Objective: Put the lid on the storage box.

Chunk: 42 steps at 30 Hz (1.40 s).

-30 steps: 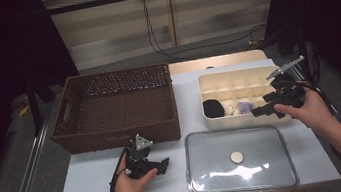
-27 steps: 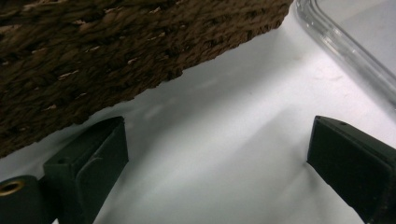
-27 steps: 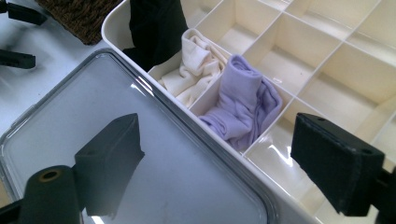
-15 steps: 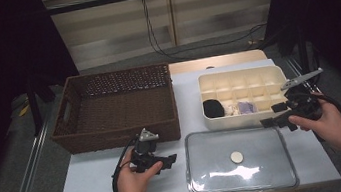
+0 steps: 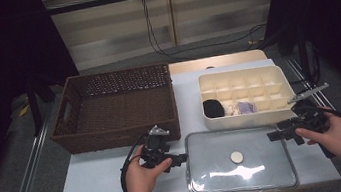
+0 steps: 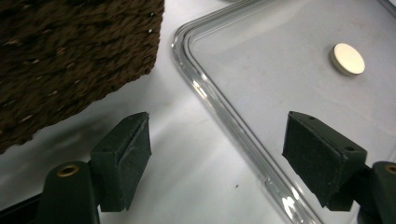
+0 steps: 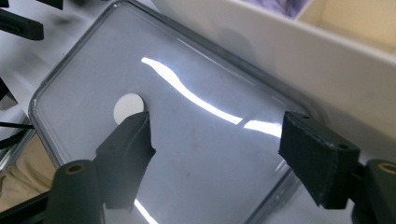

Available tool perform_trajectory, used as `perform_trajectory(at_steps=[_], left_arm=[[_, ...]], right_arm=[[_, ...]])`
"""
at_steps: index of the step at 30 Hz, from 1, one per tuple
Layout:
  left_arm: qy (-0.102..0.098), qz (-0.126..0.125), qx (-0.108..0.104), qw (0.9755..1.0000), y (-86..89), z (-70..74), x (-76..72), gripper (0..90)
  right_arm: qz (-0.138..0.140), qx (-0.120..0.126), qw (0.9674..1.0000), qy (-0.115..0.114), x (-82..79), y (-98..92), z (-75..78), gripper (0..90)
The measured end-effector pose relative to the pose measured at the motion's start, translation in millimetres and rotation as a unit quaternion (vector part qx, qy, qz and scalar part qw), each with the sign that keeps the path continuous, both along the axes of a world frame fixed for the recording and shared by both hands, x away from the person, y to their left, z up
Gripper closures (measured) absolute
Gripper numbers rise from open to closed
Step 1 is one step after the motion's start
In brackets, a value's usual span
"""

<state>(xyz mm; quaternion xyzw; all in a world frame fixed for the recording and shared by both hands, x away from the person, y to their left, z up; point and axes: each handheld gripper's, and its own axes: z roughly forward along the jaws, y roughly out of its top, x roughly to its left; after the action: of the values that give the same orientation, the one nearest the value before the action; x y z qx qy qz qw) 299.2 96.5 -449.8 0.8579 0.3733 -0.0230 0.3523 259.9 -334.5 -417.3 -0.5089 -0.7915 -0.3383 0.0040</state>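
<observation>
The clear lid (image 5: 239,167) is lying flat on the white bench (image 5: 95,187), at the near edge, just in front of the cream divided box (image 5: 246,95) and just to the right of the brown wicker basket (image 5: 115,109). A small white disc (image 5: 236,157) is sitting at the lid's middle.

The left gripper (image 5: 180,158) is hovering at the lid's left end, held in the person's left hand (image 5: 142,175). In the left gripper view its jaws are standing apart and have just been closing; the lid's rounded rim (image 6: 219,107) is running up between them, one jaw over bare bench beside the basket's corner (image 6: 70,60), the other over the lid's clear surface. The pads are not pressing on anything.

The right gripper (image 5: 277,135) is hovering at the lid's right end, held in the right hand (image 5: 333,136), pointing left across the lid. In the right gripper view its jaws are also standing apart, having just been closing, with the lid's glossy top (image 7: 187,140) lying beneath them and the disc (image 7: 127,106) showing just beyond one jaw. The wall of the cream box (image 7: 299,42) is running along the lid's far side. Nothing is being gripped
</observation>
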Motion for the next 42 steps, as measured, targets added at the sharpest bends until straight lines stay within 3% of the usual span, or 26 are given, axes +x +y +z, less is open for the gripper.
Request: perform_trajectory(at_steps=[3,6,9,10,13,14,23,27,28,29,31,32,36,39,40,42], left_arm=[[0.017,-0.004,-0.006,0.9998,-3.9,-1.6,0.9,27.6],[0.032,-0.007,-0.006,0.9995,-5.6,-3.5,2.9,30.6],[0.049,-0.003,-0.009,0.9988,-7.1,-5.2,4.4,32.3],[0.065,-0.001,-0.007,0.9979,-8.3,-5.9,5.4,33.9],[0.078,-0.001,-0.01,0.9969,-10.2,-7.1,5.5,37.7],[0.093,-0.002,-0.01,0.9956,-11.9,-8.2,5.3,39.3],[0.125,0.007,-0.013,0.992,-16.1,-12.7,4.7,43.4],[0.129,0.018,-0.012,0.9914,-17.8,-12.4,4.2,43.6],[0.13,0.007,-0.001,0.9915,-17.3,-11.8,5.4,43.6],[0.133,0.018,-0.007,0.9909,-19.7,-11.9,4.6,43.9],[0.136,0.006,0.002,0.9907,-19.0,-11.4,6.6,44.5],[0.139,0.017,-0.005,0.9901,-21.2,-11.7,5.6,44.5],[0.146,0.017,-0.005,0.9892,-20.9,-12.2,6.9,46.2],[0.144,0.017,-0.002,0.9895,-21.2,-12.4,7.0,46.8],[0.143,0.006,0.007,0.9897,-20.8,-11.7,7.6,46.8],[0.135,0.016,0.009,0.9907,-23.5,-12.1,5.7,48.9]], right_arm=[[-0.02,0.009,0.9993,0.031,-4.0,-6.1,-7.8,27.1],[-0.039,0.01,0.9982,0.045,-10.8,-12.6,-14.7,31.7],[-0.042,0.007,0.9979,0.048,-14.1,-14.5,-16.0,32.7],[-0.045,0.006,0.9977,0.05,-16.9,-15.3,-17.1,33.3],[-0.046,0.01,0.9974,0.055,-19.3,-16.3,-18.4,34.0],[-0.048,0.01,0.9969,0.061,-21.3,-17.0,-18.8,34.6],[-0.063,0.009,0.9944,0.084,-31.3,-21.3,-26.6,40.9],[-0.072,0.011,0.9931,0.092,-33.6,-25.0,-29.4,44.0],[-0.076,0.01,0.9923,0.097,-34.6,-25.7,-30.1,45.2],[-0.079,0.011,0.9915,0.103,-35.4,-26.5,-30.9,45.5],[-0.081,0.013,0.9906,0.109,-36.2,-27.4,-33.3,47.5],[-0.086,0.015,0.9894,0.116,-36.7,-27.3,-34.3,47.7],[-0.102,0.025,0.9857,0.132,-37.2,-26.9,-40.3,52.9],[-0.111,0.027,0.9837,0.139,-36.4,-26.8,-40.8,56.9],[-0.114,0.026,0.983,0.141,-36.2,-26.6,-40.9,58.4],[-0.118,0.027,0.9828,0.14,-35.3,-25.7,-42.3,60.5]])
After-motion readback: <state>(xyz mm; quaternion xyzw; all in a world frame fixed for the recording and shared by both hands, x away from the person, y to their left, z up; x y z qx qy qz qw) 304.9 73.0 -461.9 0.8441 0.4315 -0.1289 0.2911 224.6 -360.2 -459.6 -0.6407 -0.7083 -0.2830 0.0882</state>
